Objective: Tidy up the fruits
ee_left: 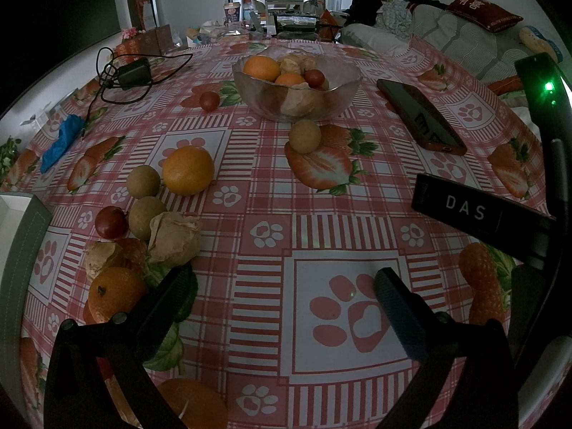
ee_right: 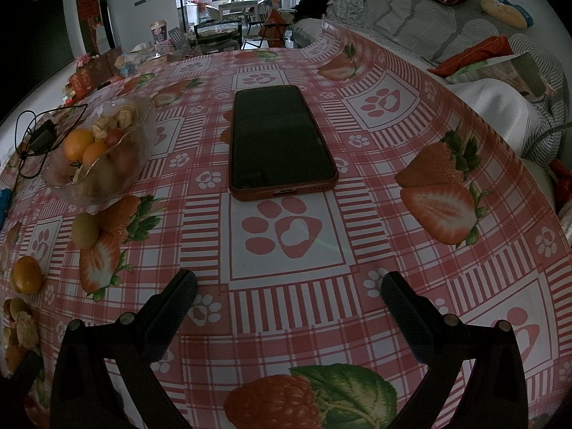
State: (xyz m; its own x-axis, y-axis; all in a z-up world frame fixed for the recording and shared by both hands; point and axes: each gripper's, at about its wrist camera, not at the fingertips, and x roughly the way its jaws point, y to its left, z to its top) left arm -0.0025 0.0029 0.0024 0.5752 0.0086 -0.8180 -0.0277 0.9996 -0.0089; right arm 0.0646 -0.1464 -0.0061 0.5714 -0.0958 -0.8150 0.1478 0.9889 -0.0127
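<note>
A glass bowl [ee_left: 339, 102] at the table's far middle holds oranges, a red tomato and papery husked fruits; it also shows in the right wrist view [ee_right: 143, 136]. Loose fruit lies on the cloth: a tan round fruit [ee_left: 304, 136] before the bowl, a small tomato [ee_left: 209, 100], an orange [ee_left: 188, 170], two more tan fruits [ee_left: 143, 181], a dark tomato [ee_left: 111, 222], husked fruits [ee_left: 175, 237] and an orange [ee_left: 114, 293] by my left finger. My left gripper [ee_left: 282, 286] is open and empty above the cloth. My right gripper [ee_right: 287, 291] is open and empty before the phone.
A phone in a red case [ee_right: 280, 139] lies right of the bowl. A black charger with cable [ee_left: 132, 73] and a blue cloth [ee_left: 62, 141] lie at the far left. A sofa with cushions [ee_right: 464, 35] borders the right side. A white box [ee_left: 14, 214] sits at the left edge.
</note>
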